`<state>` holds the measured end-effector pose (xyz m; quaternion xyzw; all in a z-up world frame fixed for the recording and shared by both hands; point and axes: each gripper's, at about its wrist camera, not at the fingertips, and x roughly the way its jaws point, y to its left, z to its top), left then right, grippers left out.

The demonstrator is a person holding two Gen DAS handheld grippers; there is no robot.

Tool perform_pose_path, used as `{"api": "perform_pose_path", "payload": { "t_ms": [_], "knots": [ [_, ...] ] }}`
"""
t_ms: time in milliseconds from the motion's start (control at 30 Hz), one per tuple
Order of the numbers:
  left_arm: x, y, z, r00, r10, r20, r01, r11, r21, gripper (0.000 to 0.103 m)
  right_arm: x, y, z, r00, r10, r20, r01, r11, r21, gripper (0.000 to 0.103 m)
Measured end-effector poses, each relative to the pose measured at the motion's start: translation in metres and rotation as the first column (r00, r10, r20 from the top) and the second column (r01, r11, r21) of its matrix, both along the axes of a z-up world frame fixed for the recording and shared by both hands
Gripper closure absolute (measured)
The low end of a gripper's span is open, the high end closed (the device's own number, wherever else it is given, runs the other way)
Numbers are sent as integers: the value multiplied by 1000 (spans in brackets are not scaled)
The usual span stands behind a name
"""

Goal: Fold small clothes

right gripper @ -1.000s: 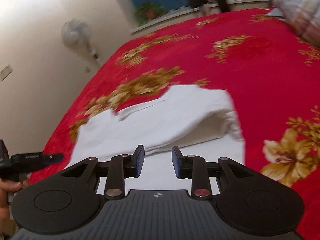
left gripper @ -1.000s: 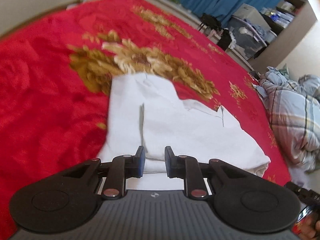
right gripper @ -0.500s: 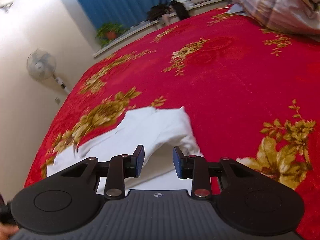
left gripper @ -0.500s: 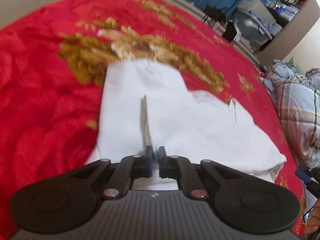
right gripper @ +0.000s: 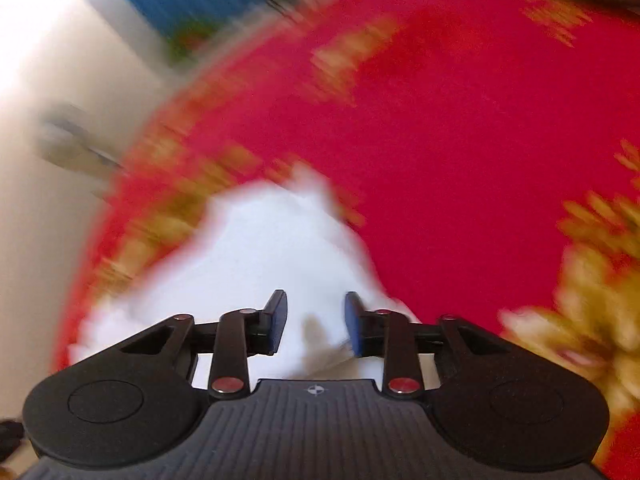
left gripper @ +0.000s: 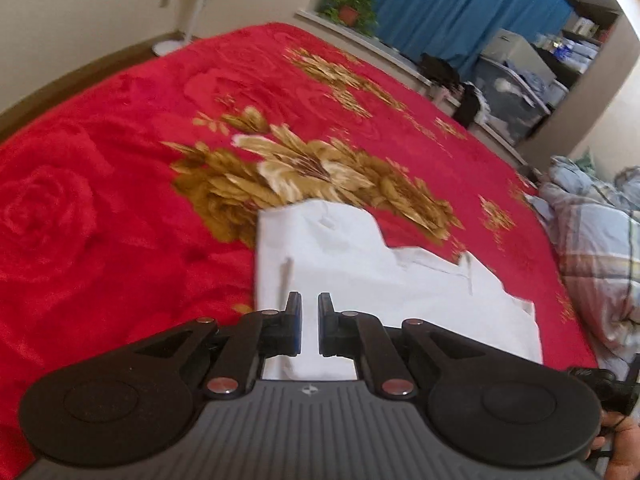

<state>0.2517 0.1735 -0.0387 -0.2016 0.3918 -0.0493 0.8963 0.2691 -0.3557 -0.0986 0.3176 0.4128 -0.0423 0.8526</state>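
Lying on the red floral bedspread (left gripper: 120, 200), the white garment (left gripper: 360, 264) is partly folded, its near edge reaching both tongs. The left tongs (left gripper: 310, 332) are narrow, pinching that near edge. In a blurred view, the right tongs (right gripper: 314, 324) stand apart and are closing, with white cloth between the 2 pads (right gripper: 278, 320) but not yet pressed.
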Motion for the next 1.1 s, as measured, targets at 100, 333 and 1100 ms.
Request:
{"api": "perform_pose_path", "payload": {
  "t_ms": [100,333,1100],
  "knots": [
    [3,-15,-5,997,-74,7,74,997,12,95,-10,-8,-4,995,-50,-91,55,996,64,94],
    [17,-30,-52,973,-92,-214,125,981,146,78,-10,-14,30,994,-86,61,88,996,-30,75],
    [14,-32,-50,969,-150,-194,182,970,158,77,106,-35,-13,984,-95,152,117,983,-141,101]
  ]
}}
